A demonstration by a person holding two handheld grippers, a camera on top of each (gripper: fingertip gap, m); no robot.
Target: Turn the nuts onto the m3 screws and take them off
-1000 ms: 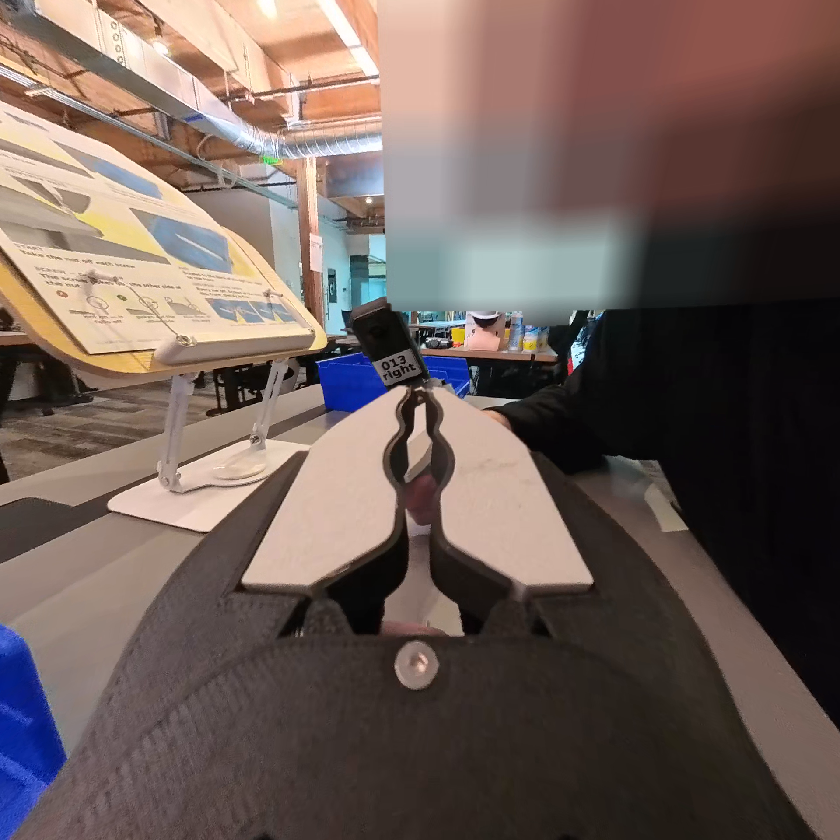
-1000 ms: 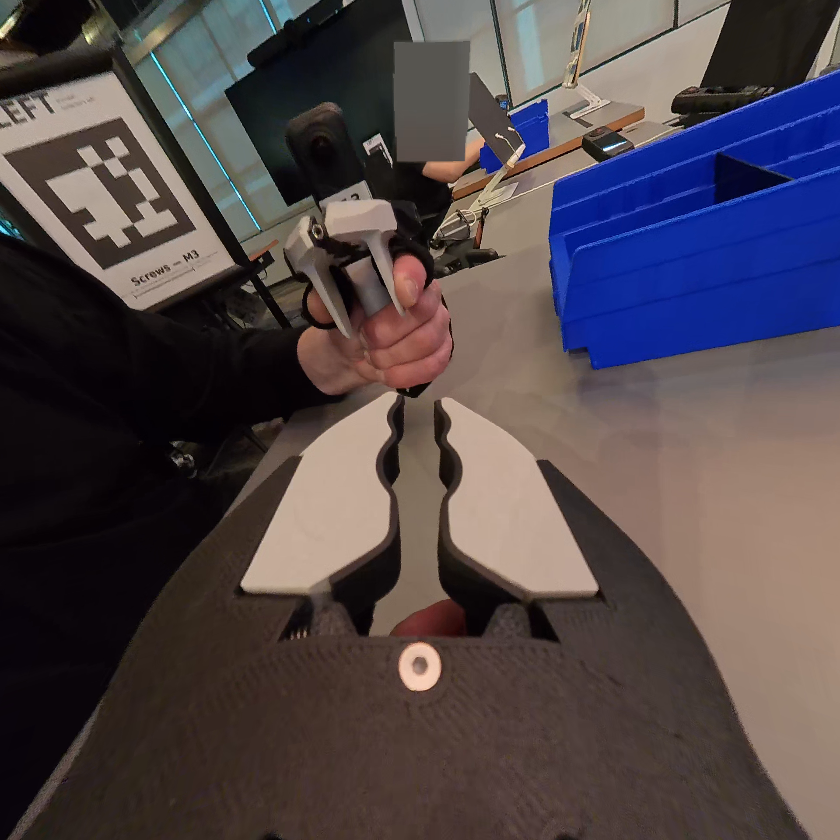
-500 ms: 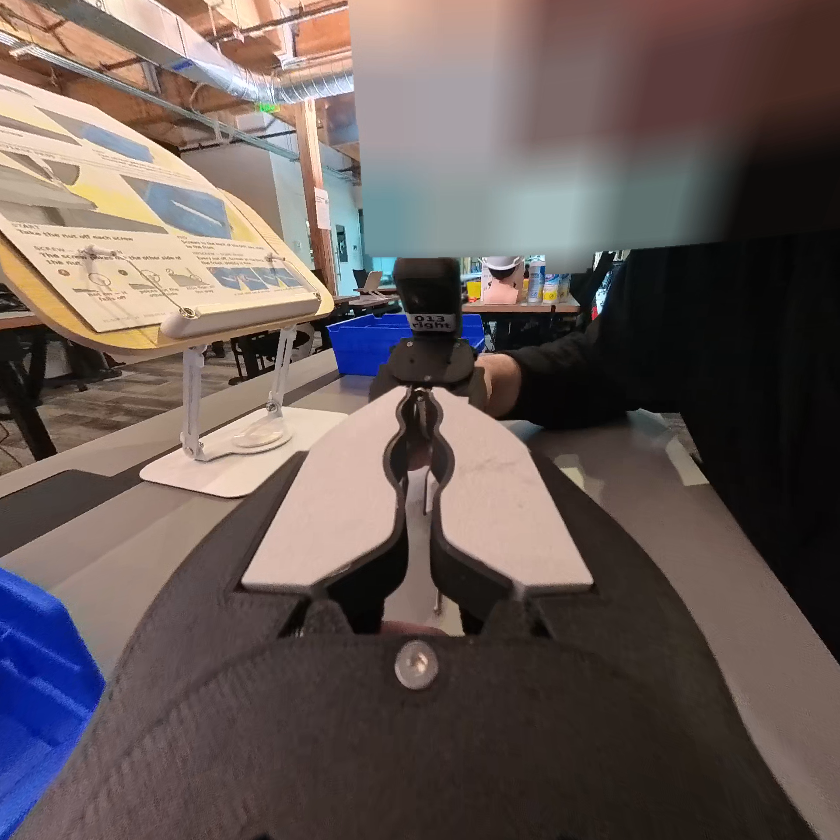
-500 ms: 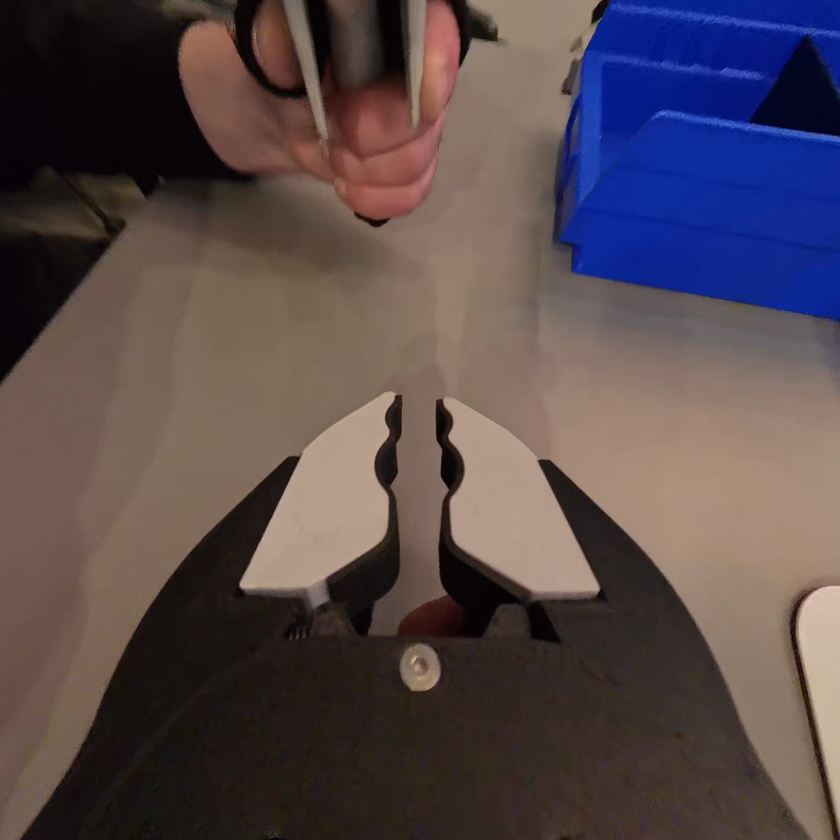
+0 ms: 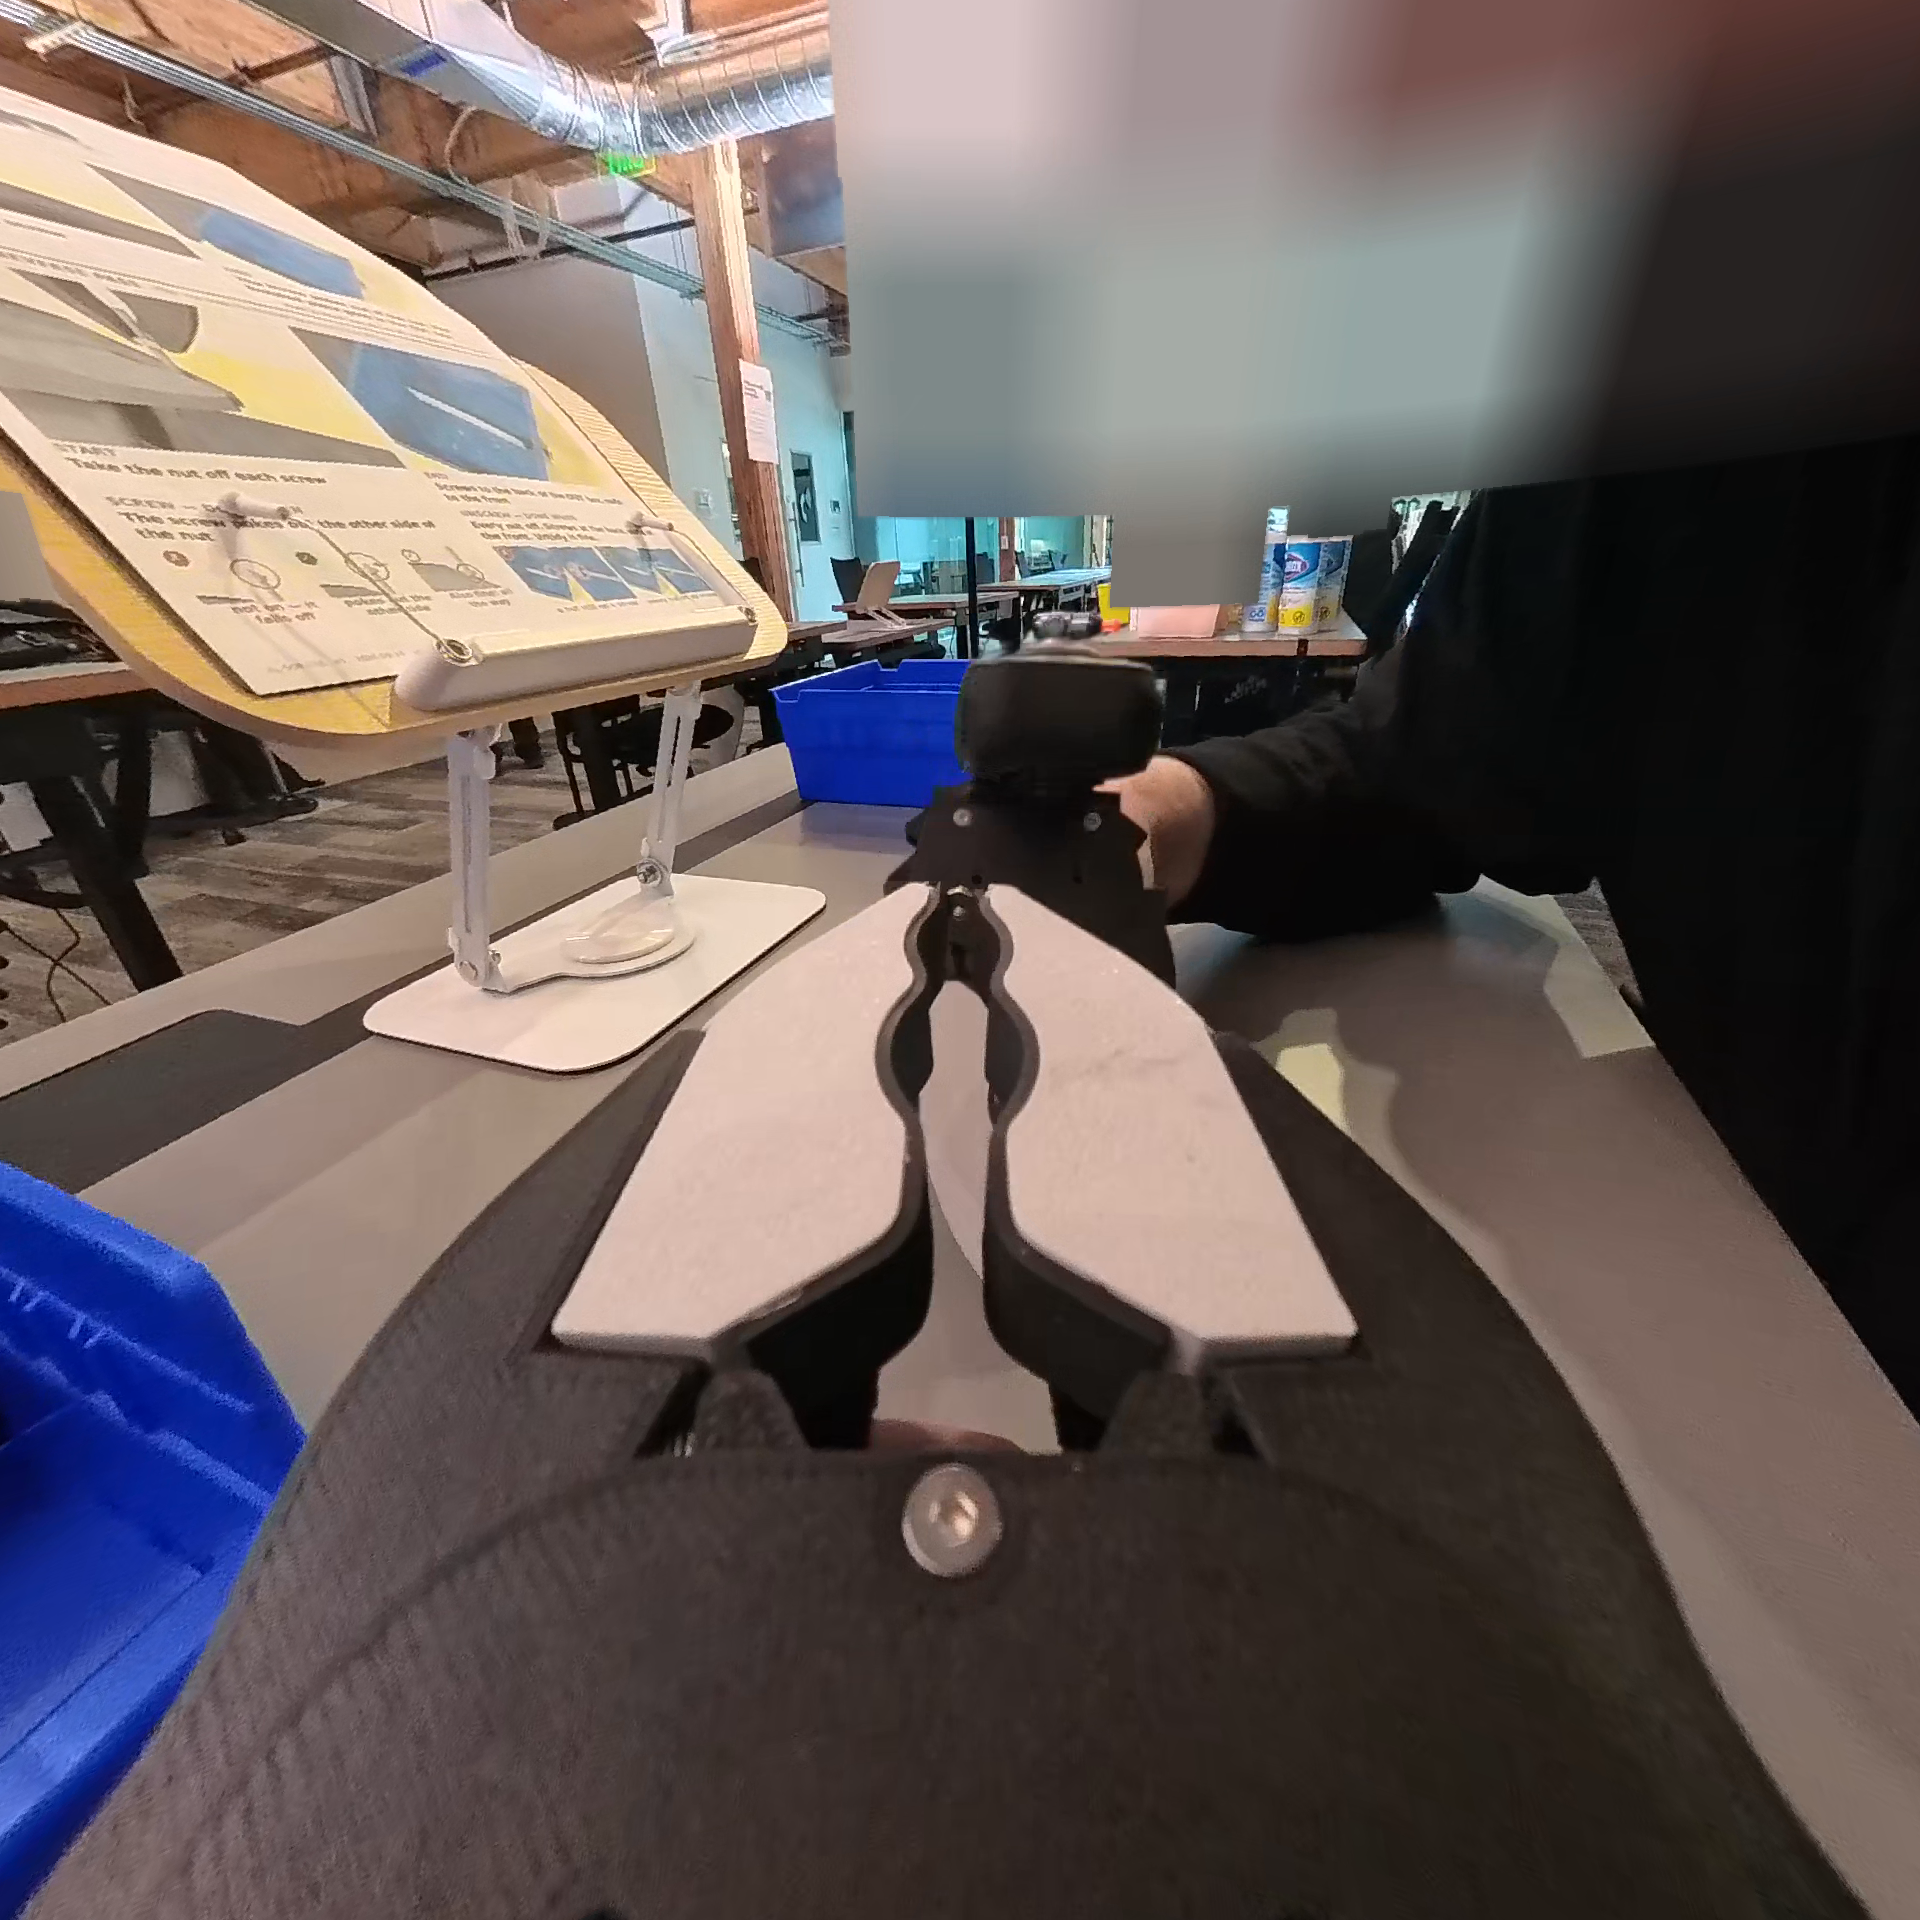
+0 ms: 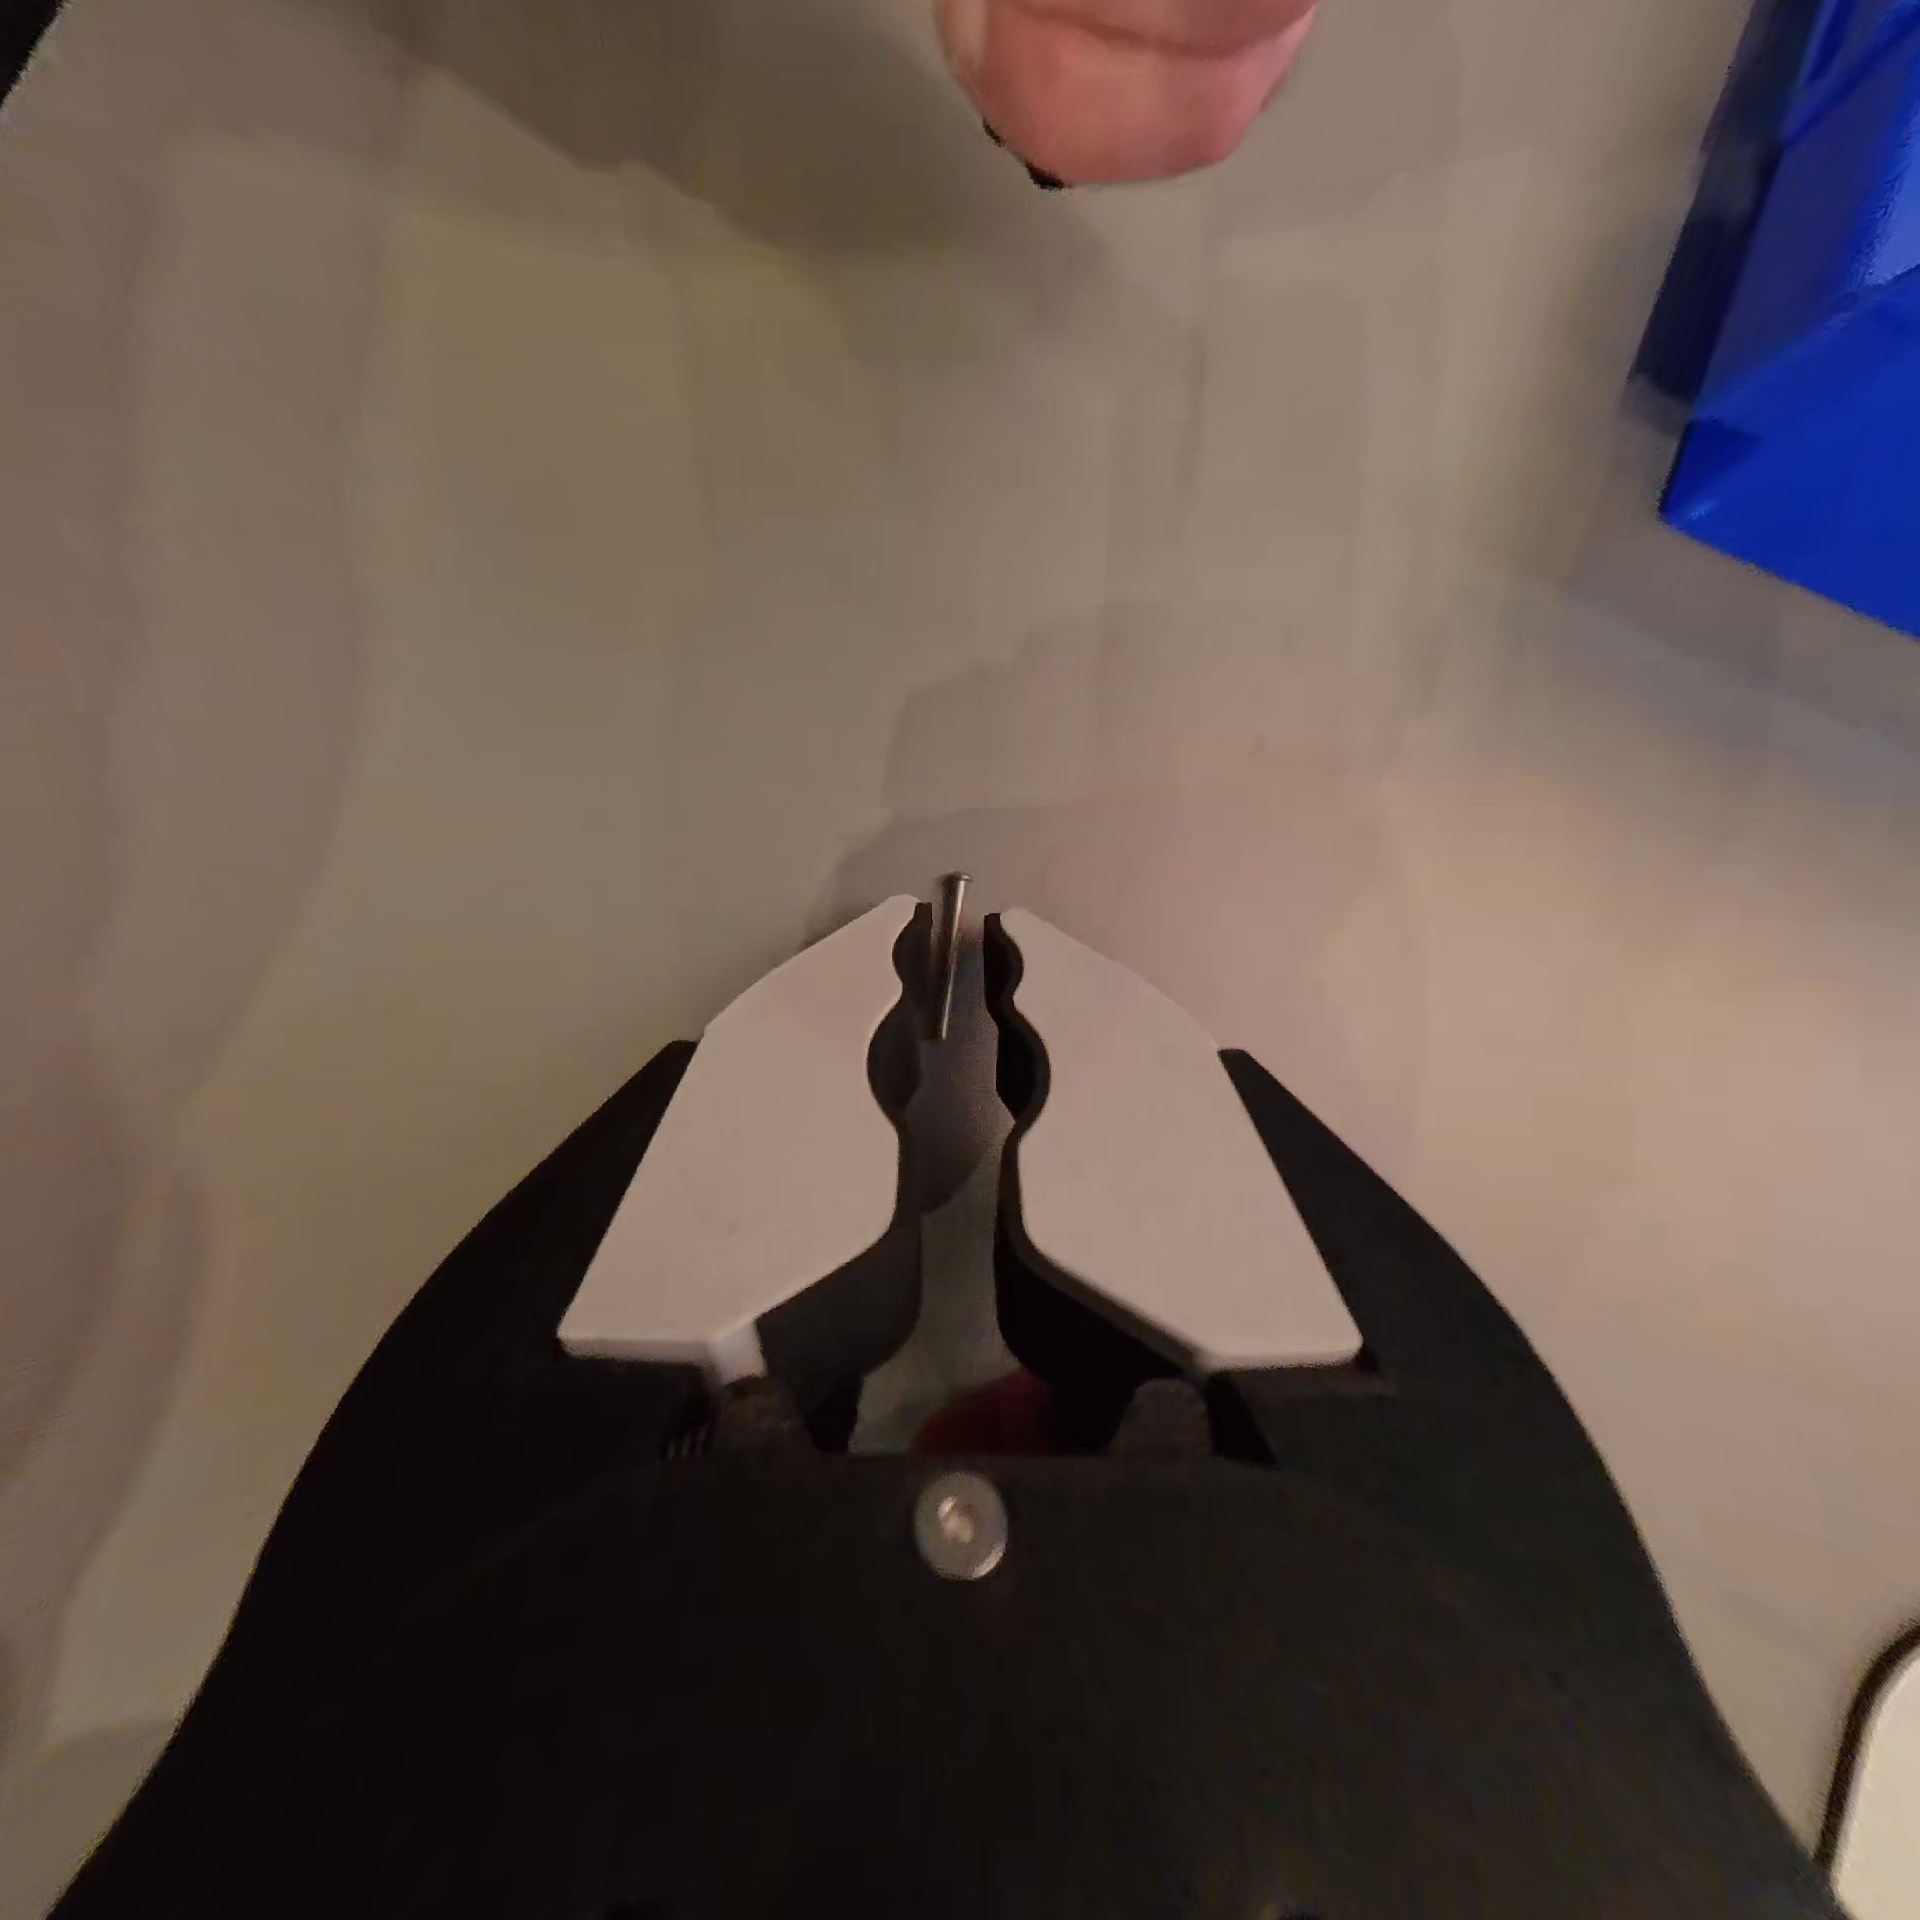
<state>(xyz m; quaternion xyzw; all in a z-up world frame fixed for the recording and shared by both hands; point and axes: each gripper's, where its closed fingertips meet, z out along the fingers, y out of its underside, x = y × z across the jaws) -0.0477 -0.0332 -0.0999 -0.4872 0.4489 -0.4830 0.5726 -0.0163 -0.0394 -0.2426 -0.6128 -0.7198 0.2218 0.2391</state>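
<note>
A thin metal screw (image 6: 948, 956) lies on the grey table (image 6: 520, 623). My right gripper (image 6: 953, 920) points down at the table, open by a narrow gap. The screw sits between its fingertips, close to the left finger (image 6: 790, 1122), and is not gripped. My left gripper (image 5: 961, 920) is held level above the table with its tips shut. I cannot tell whether anything is between them. The right gripper's black body and camera (image 5: 1055, 717) show just beyond those tips, held by a hand (image 5: 1169, 821). No nut is visible.
An instruction board on a white stand (image 5: 592, 987) is at the left. A blue bin (image 5: 873, 727) is behind and another (image 5: 104, 1507) at my near left. A blue bin (image 6: 1818, 416) is at the right. The person's hand (image 6: 1122, 83) and dark sleeve (image 5: 1455, 810) are close. Some 15 cm of space lies between my two pairs of fingers.
The right gripper has tipped down toward the table and lowered until the screw lies between its open tips. The left gripper has stayed shut and shifted slightly.
</note>
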